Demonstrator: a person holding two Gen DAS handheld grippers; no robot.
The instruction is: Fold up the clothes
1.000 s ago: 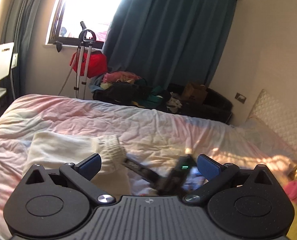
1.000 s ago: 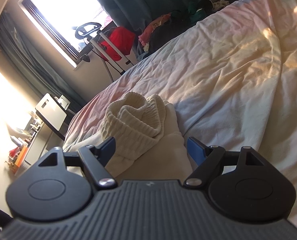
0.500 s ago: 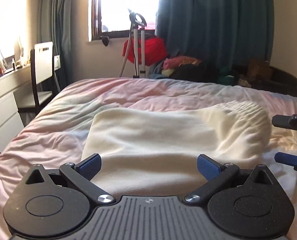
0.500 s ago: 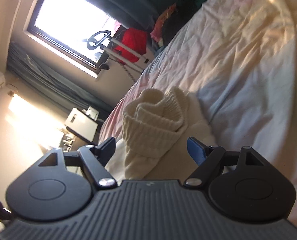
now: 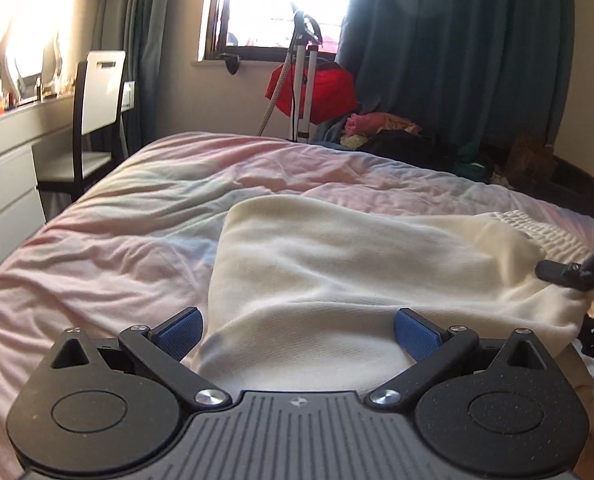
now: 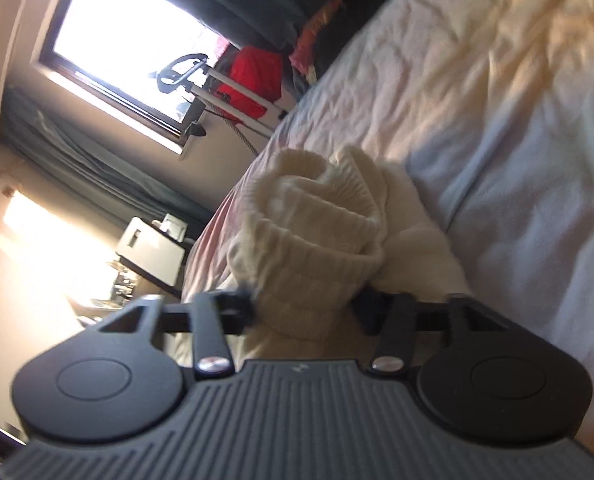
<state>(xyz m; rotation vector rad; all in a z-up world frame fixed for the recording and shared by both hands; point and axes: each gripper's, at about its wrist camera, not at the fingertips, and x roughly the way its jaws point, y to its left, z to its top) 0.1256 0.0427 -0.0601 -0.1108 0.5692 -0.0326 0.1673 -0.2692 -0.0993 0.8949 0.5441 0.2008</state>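
Observation:
A cream knitted garment [image 5: 357, 272] lies on the bed, partly folded, with its ribbed hem [image 5: 537, 228] at the right. My left gripper [image 5: 297, 330] is open, its blue pads either side of the garment's near edge. My right gripper [image 6: 305, 312] is shut on the bunched ribbed hem [image 6: 317, 240] of the garment. The right gripper also shows at the right edge of the left wrist view [image 5: 577, 276], at the garment's corner.
The bed [image 5: 137, 216] has a wrinkled pale pink and white cover. A chair [image 5: 93, 120] and a desk stand at the left. A red bag on a stand [image 5: 313, 88], piled clothes [image 5: 381, 128] and dark curtains are beyond the bed.
My right gripper has closed on the ribbed hem; it was open before. My left gripper has swung round to face the garment's body and moved closer over it.

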